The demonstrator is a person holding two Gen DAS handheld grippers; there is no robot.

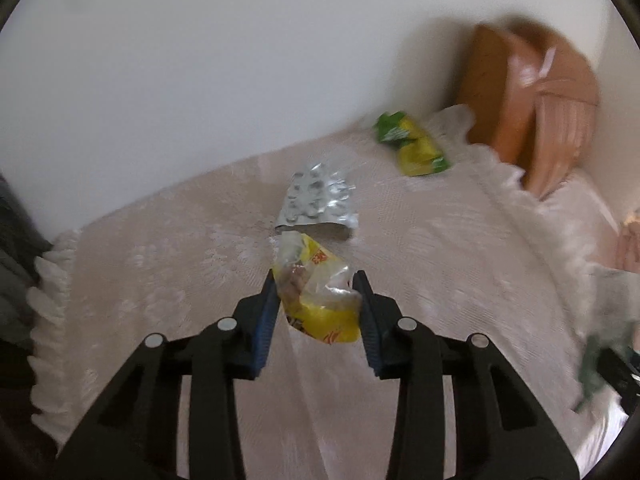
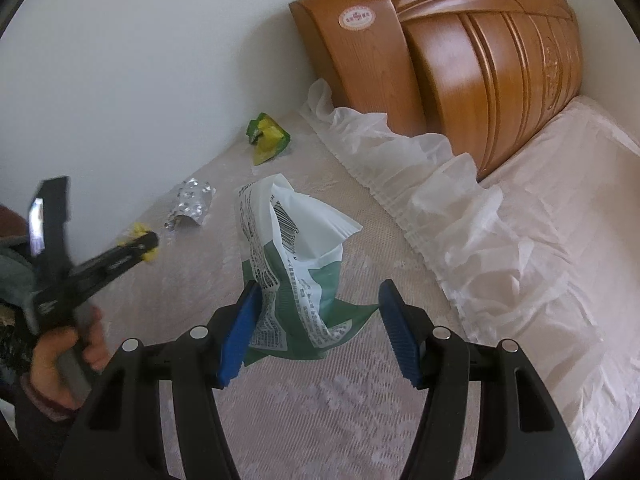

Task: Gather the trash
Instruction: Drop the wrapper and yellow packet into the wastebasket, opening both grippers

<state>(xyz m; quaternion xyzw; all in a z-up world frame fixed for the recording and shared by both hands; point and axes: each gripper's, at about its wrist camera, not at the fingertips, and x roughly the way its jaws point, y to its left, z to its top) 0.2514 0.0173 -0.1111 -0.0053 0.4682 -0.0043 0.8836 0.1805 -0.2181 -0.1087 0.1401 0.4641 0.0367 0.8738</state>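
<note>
A crumpled yellow and clear wrapper (image 1: pixel 316 292) lies on the pale bedspread between the fingers of my left gripper (image 1: pixel 316 280), whose jaws stand apart around it. Beyond it lie a silver blister pack (image 1: pixel 318 200) and a green and yellow wrapper (image 1: pixel 416 142). My right gripper (image 2: pixel 318 292) stands wide open around a white and green plastic bag (image 2: pixel 292 264) whose mouth points up. In the right wrist view the left gripper (image 2: pixel 140 246) is at the far left with the yellow wrapper at its tip, near the blister pack (image 2: pixel 190 204) and green wrapper (image 2: pixel 268 138).
A wooden headboard (image 2: pixel 480 64) stands at the back right against the white wall. A frilled white pillow edge (image 2: pixel 420 184) runs across the bed. The person's hand (image 2: pixel 60 352) holds the left gripper's handle. A dark cloth (image 1: pixel 16 248) lies off the left edge.
</note>
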